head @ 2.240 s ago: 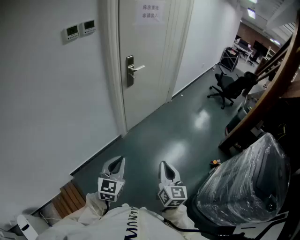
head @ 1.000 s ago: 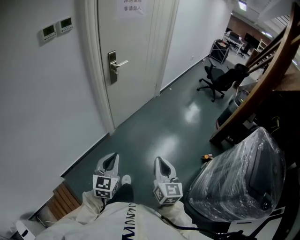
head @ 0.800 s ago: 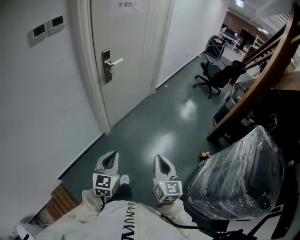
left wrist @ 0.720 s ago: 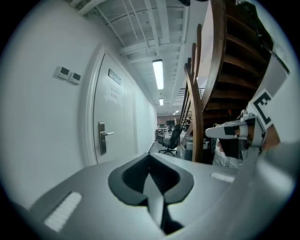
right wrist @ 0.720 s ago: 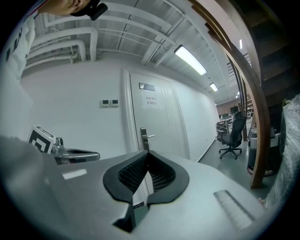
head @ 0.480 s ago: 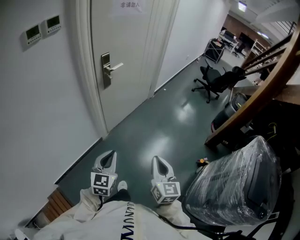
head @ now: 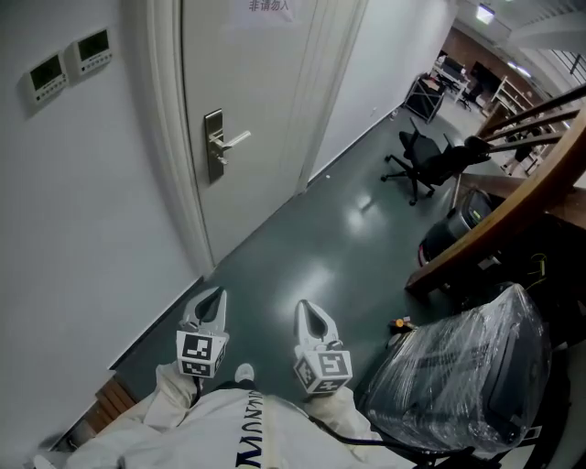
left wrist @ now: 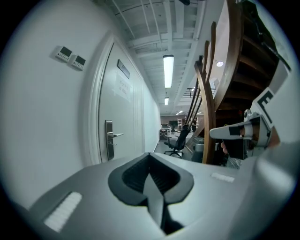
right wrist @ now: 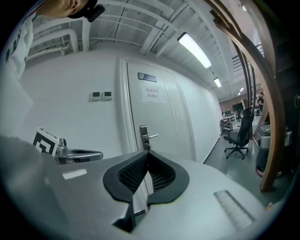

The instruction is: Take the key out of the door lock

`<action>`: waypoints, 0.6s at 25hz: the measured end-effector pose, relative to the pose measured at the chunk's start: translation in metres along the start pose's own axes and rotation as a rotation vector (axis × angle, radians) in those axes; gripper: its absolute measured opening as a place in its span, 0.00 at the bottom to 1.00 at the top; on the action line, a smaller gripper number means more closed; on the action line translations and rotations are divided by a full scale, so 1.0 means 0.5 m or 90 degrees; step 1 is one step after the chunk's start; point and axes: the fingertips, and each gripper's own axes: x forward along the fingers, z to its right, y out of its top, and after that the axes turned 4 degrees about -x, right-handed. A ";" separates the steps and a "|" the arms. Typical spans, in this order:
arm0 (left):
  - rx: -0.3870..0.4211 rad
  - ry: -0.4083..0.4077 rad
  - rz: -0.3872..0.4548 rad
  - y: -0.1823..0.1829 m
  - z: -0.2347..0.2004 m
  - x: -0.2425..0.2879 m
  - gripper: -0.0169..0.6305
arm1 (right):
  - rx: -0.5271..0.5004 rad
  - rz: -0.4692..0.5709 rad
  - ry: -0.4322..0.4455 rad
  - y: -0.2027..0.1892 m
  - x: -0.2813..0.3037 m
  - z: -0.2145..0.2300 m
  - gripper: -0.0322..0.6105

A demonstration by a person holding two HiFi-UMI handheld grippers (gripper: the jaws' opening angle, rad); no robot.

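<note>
Wall: white and plain (head: 82,201), along the left of the head view, with two small control panels (head: 69,64) mounted high on it.
Door: white and shut (head: 247,73), set in the same wall, with a paper notice (head: 270,5) near its top.
Floor: dark green and glossy (head: 311,266), with pale reflections of light on it.
Furniture: a black office chair (head: 430,169) stands down the corridor. A bulky thing wrapped in clear plastic (head: 467,376) sits at the lower right.
Woodwork: a curved brown beam (head: 513,215) runs along the right side.
Light: a long ceiling strip lamp (left wrist: 168,70), lit.
</note>
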 end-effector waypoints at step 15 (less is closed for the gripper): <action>-0.024 -0.001 0.007 0.002 -0.097 0.080 0.03 | -0.012 -0.017 0.006 0.011 0.134 -0.012 0.05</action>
